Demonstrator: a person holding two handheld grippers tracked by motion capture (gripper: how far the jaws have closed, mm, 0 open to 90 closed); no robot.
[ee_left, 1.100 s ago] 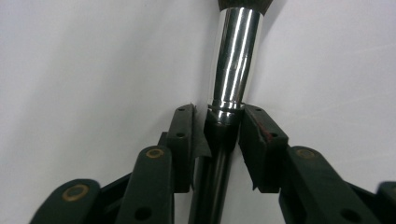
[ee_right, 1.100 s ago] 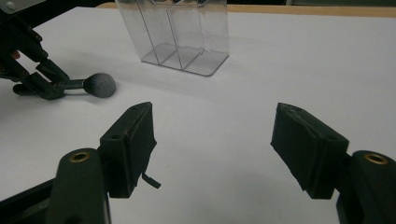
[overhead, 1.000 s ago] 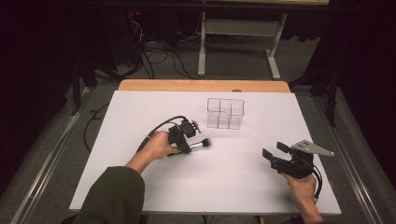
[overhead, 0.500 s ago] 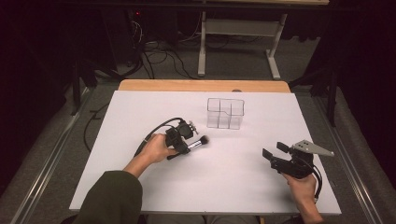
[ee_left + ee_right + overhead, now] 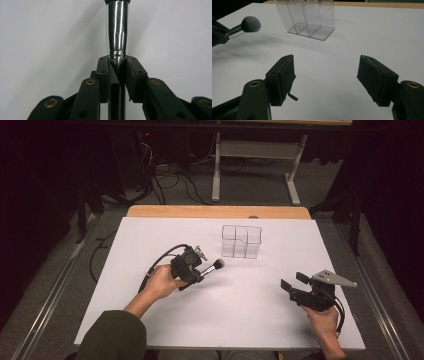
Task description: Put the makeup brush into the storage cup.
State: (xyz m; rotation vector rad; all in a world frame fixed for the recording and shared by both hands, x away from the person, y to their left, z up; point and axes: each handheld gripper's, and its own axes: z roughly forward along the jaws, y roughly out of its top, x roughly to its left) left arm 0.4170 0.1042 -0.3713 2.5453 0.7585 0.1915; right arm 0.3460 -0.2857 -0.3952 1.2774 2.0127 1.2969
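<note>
The left tool [image 5: 196, 269] clamps a makeup brush [image 5: 214, 267] at its slick chrome ferrule, soft head ahead of it toward the clear organizer [image 5: 241, 241]; light, likely slippery there. The right tool [image 5: 292, 290] rests wide open, empty, on the surface [image 5: 150, 235].

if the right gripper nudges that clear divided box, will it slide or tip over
The clear box looks like thin plastic with empty compartments, so it is probably light and would likely slide on the smooth white table. It stands fairly tall on a flat base, so a push near the rim might tip it; a low push seems safer.
</note>
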